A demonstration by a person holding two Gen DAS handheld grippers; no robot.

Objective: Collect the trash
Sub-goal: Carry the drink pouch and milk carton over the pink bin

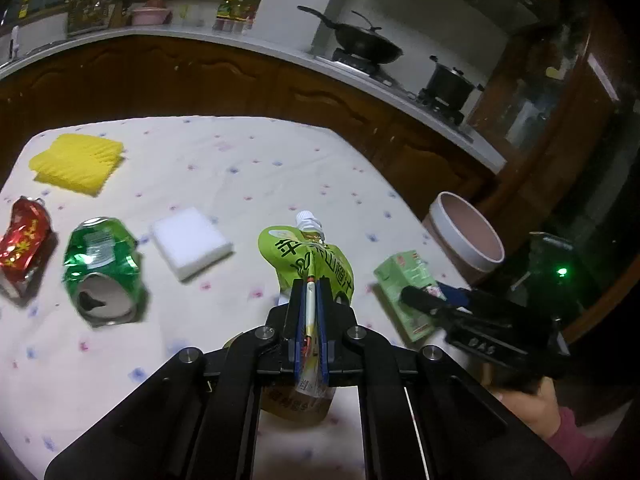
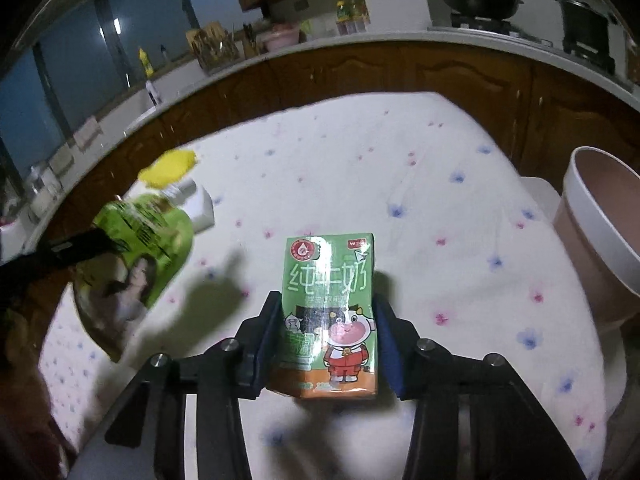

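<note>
My left gripper [image 1: 312, 286] is shut on a green spout pouch [image 1: 292, 252], pinching its flat lower part while the white cap points away from me. From the right wrist view the pouch [image 2: 156, 240] hangs just above the table at the left. My right gripper [image 2: 327, 300] has its blue pads against both sides of a green milk carton [image 2: 330, 280] that lies on the flowered tablecloth. The left wrist view shows that carton [image 1: 404, 276] at the right, with the right gripper [image 1: 432, 304] on it. A pink bin with a white rim [image 1: 456, 240] [image 2: 580, 248] stands beyond the table's right edge.
On the left part of the table lie a crushed green can [image 1: 102, 268], a crushed red can [image 1: 22, 244], a white foam block [image 1: 190, 246] and a yellow sponge [image 1: 76, 162]. A kitchen counter with a wok [image 1: 364, 46] runs behind. A person's sleeve [image 1: 568, 428] shows low on the right.
</note>
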